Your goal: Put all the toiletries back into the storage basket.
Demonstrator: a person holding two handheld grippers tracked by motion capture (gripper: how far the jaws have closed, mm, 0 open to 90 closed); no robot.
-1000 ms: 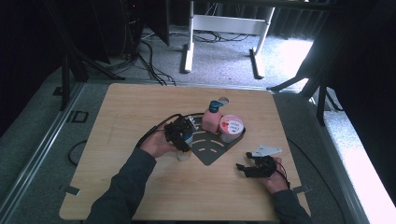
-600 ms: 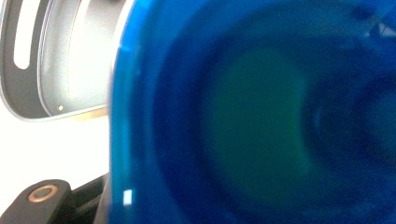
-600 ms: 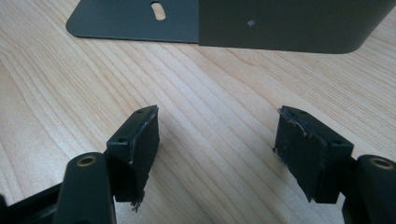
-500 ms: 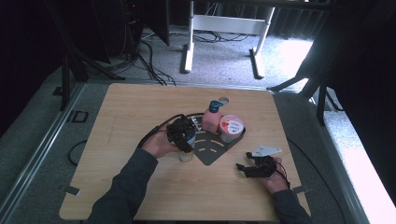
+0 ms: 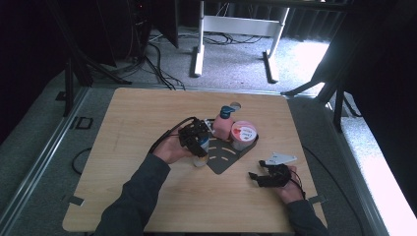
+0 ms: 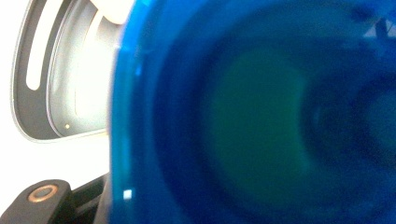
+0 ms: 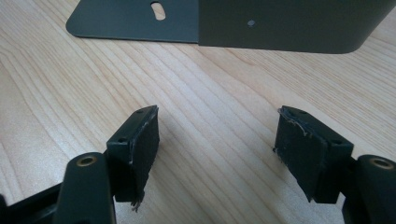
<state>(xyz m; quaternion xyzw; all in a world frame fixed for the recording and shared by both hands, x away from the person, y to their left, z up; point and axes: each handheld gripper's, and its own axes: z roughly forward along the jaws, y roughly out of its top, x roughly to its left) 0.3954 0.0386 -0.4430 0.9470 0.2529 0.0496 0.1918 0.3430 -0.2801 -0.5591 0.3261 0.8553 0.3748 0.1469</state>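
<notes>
My left gripper (image 5: 199,145) stands at the left edge of the dark grey fan-shaped rack (image 5: 222,161), shut on a small pale bottle (image 5: 199,160). That bottle's blue cap (image 6: 261,121) sits blurred right up against the lens in the left gripper view, with the rack's rim (image 6: 37,116) to its left. On the rack stand a pink bottle (image 5: 222,127) with a blue cap and a round tub (image 5: 243,135) with a pink-and-white lid. My right gripper (image 5: 258,169) rests on the table to the right of the rack. It is open (image 7: 217,154), with bare wood between its pads.
The wooden table (image 5: 147,113) has free room on its left half and along the front. The rack's flat edge (image 7: 280,28) lies just ahead of the right jaws. Cables and a white desk frame (image 5: 236,24) are on the floor beyond the far edge.
My left gripper and its bottle have shifted slightly right, closer to the rack. The right gripper has stayed where it was.
</notes>
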